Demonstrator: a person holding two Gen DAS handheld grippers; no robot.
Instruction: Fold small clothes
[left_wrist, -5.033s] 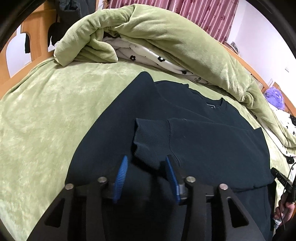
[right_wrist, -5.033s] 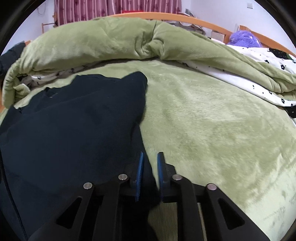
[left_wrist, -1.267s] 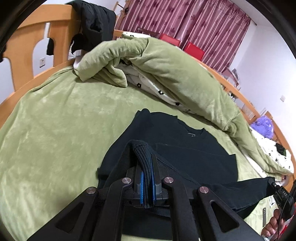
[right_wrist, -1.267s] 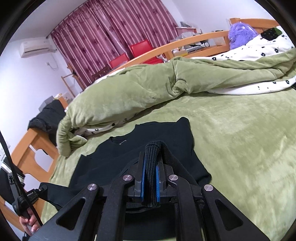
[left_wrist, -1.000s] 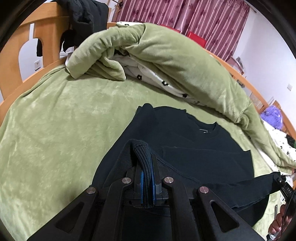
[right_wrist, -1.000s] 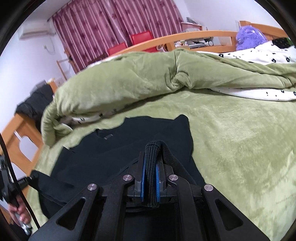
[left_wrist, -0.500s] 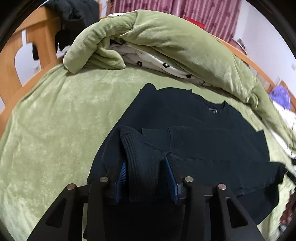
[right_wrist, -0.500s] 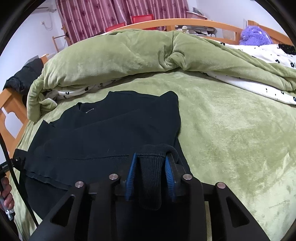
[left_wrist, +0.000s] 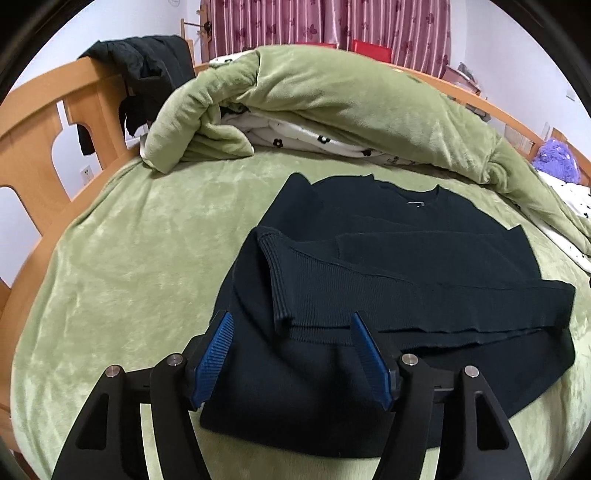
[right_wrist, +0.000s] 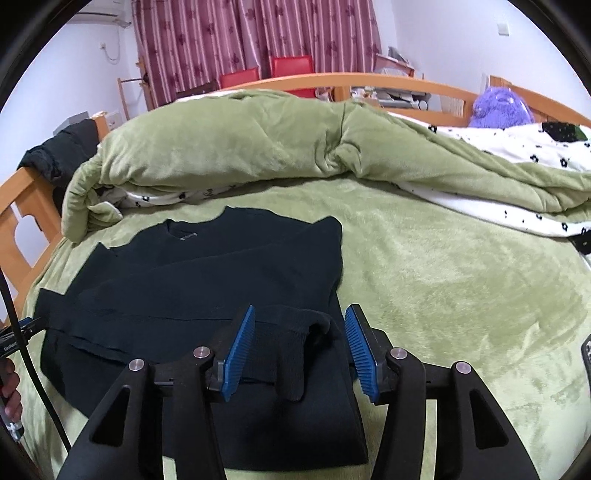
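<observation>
A black knit sweater (left_wrist: 406, 266) lies on the green bed cover, its ribbed bottom hem (left_wrist: 332, 291) folded up over the body toward the collar. It also shows in the right wrist view (right_wrist: 221, 280). My left gripper (left_wrist: 291, 350) is open and empty, just behind the hem's left corner. My right gripper (right_wrist: 299, 350) is open and empty, its jaws either side of the hem's right corner (right_wrist: 295, 354), which lies loose on the sweater.
A bunched green quilt (left_wrist: 332, 107) with white flowered lining lies across the bed behind the sweater. An orange wooden bed rail (left_wrist: 44, 133) with dark clothes hung on it stands at left. A purple plush toy (right_wrist: 498, 107) sits far right.
Both grippers carried the hem forward over the sweater while shut on it, then opened and let it go. They have drawn back a little; the hem now rests folded.
</observation>
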